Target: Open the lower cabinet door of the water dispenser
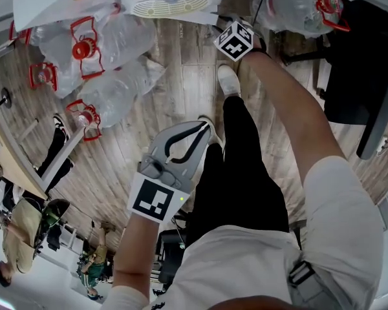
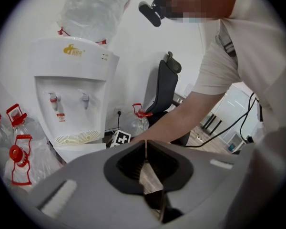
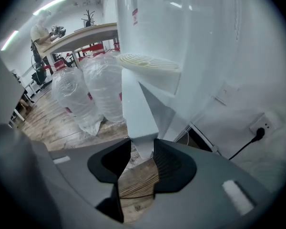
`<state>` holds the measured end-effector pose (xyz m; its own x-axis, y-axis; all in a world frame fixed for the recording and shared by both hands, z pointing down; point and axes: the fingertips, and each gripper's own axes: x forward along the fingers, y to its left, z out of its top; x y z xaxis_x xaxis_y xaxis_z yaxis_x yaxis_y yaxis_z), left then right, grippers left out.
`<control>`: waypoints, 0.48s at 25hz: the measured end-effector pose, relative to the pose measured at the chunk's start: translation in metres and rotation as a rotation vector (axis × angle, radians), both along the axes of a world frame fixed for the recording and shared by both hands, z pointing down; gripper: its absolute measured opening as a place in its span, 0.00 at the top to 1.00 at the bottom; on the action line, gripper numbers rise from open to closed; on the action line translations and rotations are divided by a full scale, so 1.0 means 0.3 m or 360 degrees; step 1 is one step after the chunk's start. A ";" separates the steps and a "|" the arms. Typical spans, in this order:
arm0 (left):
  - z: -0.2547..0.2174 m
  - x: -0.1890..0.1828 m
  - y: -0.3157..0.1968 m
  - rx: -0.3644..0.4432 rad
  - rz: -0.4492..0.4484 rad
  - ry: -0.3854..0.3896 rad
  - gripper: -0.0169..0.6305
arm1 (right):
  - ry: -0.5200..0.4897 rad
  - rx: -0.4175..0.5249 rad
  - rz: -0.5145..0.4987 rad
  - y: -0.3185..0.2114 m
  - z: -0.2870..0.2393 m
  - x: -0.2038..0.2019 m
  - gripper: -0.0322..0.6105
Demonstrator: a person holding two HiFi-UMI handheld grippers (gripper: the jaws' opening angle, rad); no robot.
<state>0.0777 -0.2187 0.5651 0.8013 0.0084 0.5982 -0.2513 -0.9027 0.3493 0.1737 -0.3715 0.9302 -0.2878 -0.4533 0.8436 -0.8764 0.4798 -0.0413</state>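
The right gripper [image 3: 142, 150] is closed on the free edge of the lower cabinet door [image 3: 136, 104], with one pad against each face. The door stands swung out from the water dispenser [image 3: 181, 42], directly below the drip tray [image 3: 150, 63]. The left gripper [image 2: 145, 144] is near the person, jaws together and nothing between them. Water bottles [image 3: 88, 92] sit on the wooden floor [image 3: 52, 123] left of the dispenser.

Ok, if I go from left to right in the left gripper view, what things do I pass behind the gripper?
First, clear plastic water jugs with red handles → tall white water dispenser → small clear bottle with a red handle → black office chair → person's pale sleeve.
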 end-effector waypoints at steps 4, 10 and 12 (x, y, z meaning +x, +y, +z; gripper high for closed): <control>-0.017 -0.062 0.020 0.0012 -0.0044 -0.0004 0.88 | -0.0006 -0.0028 0.0004 0.072 0.000 -0.072 0.72; -0.014 -0.177 0.075 -0.0026 -0.0153 -0.0001 0.88 | -0.0010 -0.0092 0.0038 0.158 0.011 -0.194 0.73; -0.022 -0.210 0.086 -0.0025 -0.0184 0.0007 0.88 | -0.0011 -0.0113 0.0023 0.182 0.007 -0.234 0.73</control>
<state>0.0147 -0.1930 0.5586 0.8000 -0.0748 0.5954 -0.3519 -0.8622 0.3645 0.1034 -0.3170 0.9322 -0.2877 -0.3967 0.8717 -0.8829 0.4625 -0.0810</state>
